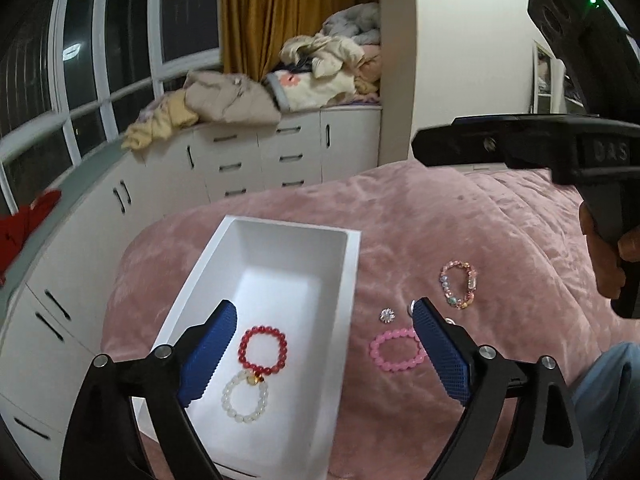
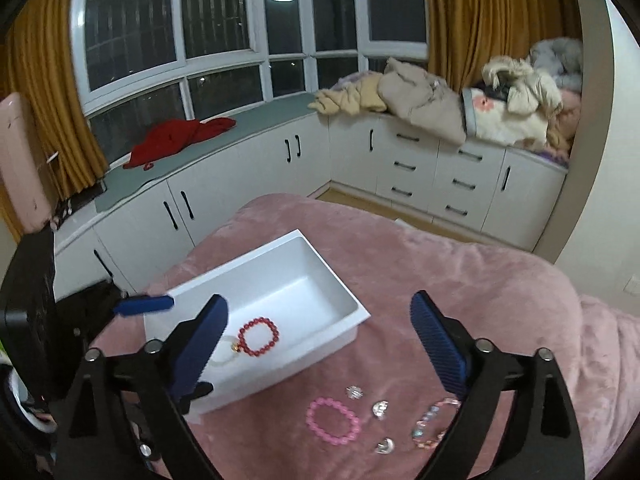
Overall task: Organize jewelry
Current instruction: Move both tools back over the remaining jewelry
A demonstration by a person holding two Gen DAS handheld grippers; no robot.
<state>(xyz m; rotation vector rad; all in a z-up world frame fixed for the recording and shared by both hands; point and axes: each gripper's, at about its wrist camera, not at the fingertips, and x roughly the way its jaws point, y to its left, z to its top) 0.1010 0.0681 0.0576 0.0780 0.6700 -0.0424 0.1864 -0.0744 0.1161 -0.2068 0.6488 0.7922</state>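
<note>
Both tongs, left (image 1: 323,322) and right (image 2: 318,318), released, empty; we risk snagging blanket (image 2: 460,280) fluff grabbing pink bracelet (image 2: 333,420).

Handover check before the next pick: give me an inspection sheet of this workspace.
Surface: pink blanket on a bed, rumpled.
Job's things: white tray holds the red bracelet and white bracelet, which overlap at a gold charm. On the blanket beside the tray: pink bracelet, multicoloured bracelet, three small silver pieces.
Clutter: nothing seen on the blanket.
Grippers: left gripper open, nothing between the jaws; right gripper open, nothing between the jaws.
Cables: nothing seen.
Surroundings: white cabinets under a window, heaped clothes, red garment, mustard curtains.
</note>
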